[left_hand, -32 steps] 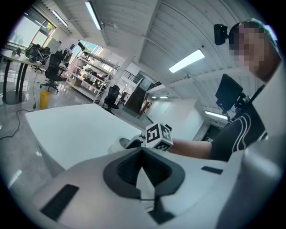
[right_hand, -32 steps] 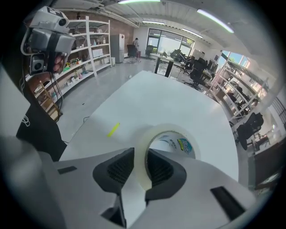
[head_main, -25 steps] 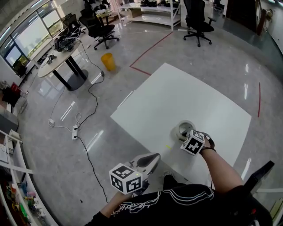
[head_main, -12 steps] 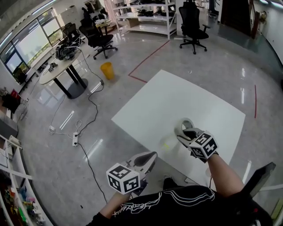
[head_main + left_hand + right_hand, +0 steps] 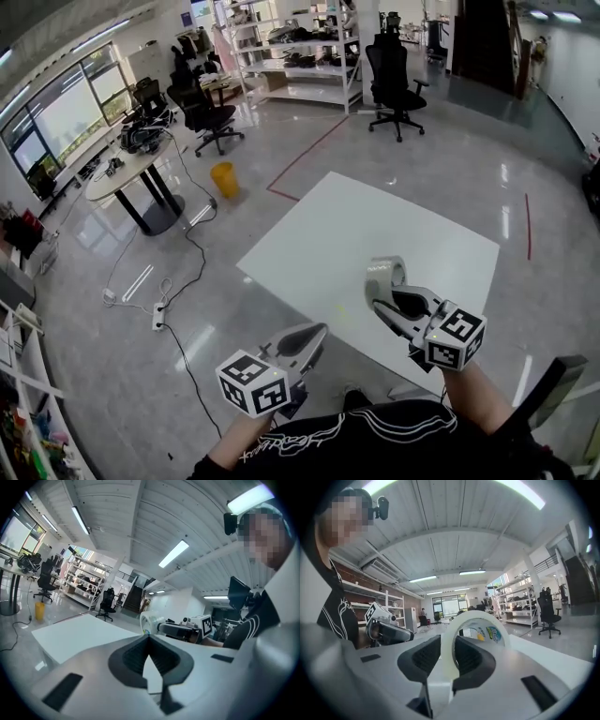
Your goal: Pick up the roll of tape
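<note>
The roll of tape (image 5: 384, 275) is a pale ring held in the air above the white table (image 5: 309, 234), gripped edge-on by my right gripper (image 5: 382, 287). In the right gripper view the tape (image 5: 480, 620) stands upright between the two dark pads, which press on its band; my right gripper (image 5: 446, 654) is shut on it. My left gripper (image 5: 314, 335) hovers at the table's near edge with its tips together and nothing in them. In the left gripper view my left gripper (image 5: 149, 641) is shut, and the tape (image 5: 151, 621) shows beyond it, held by the other gripper.
The white table's (image 5: 450, 253) far side is bare. On the grey floor are a yellow bin (image 5: 224, 178), a round desk (image 5: 122, 169), office chairs (image 5: 392, 75), shelving at the back, and a cable with a power strip (image 5: 159, 307) at left.
My right gripper has lifted the tape off the table and turned from pointing down to nearly level. My left gripper has risen a little.
</note>
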The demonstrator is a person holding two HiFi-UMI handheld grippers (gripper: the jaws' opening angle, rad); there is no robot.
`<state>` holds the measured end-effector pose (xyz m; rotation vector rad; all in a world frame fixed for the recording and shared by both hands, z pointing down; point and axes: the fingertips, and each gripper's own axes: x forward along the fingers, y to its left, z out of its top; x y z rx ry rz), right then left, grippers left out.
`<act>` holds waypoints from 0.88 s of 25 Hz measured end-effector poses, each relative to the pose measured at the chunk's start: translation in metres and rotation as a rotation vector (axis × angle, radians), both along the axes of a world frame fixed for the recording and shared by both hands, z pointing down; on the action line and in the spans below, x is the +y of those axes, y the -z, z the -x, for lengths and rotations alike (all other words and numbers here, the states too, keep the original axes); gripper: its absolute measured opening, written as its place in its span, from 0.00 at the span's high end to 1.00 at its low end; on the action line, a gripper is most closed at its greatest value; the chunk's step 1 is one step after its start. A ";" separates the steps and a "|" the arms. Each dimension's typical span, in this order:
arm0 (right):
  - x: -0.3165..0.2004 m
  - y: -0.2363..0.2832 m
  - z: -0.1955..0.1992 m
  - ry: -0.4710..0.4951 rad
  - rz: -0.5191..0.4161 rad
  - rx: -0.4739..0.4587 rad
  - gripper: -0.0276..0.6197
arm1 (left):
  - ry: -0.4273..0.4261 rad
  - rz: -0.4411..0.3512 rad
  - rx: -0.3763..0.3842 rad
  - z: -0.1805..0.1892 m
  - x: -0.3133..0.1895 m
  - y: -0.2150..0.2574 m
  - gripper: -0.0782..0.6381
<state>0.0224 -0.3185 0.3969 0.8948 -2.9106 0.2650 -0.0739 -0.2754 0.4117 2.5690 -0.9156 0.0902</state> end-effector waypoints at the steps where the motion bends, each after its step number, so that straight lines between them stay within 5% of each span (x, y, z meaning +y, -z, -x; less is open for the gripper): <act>1: 0.009 0.008 -0.001 0.001 -0.011 -0.019 0.82 | -0.006 -0.013 0.004 -0.001 0.006 0.005 0.89; 10: 0.070 0.037 -0.007 0.018 -0.037 -0.120 0.82 | -0.030 -0.070 0.001 -0.007 0.043 0.027 0.89; 22: 0.093 0.029 -0.008 -0.009 -0.035 -0.128 0.82 | -0.032 -0.070 0.005 -0.002 0.065 0.023 0.89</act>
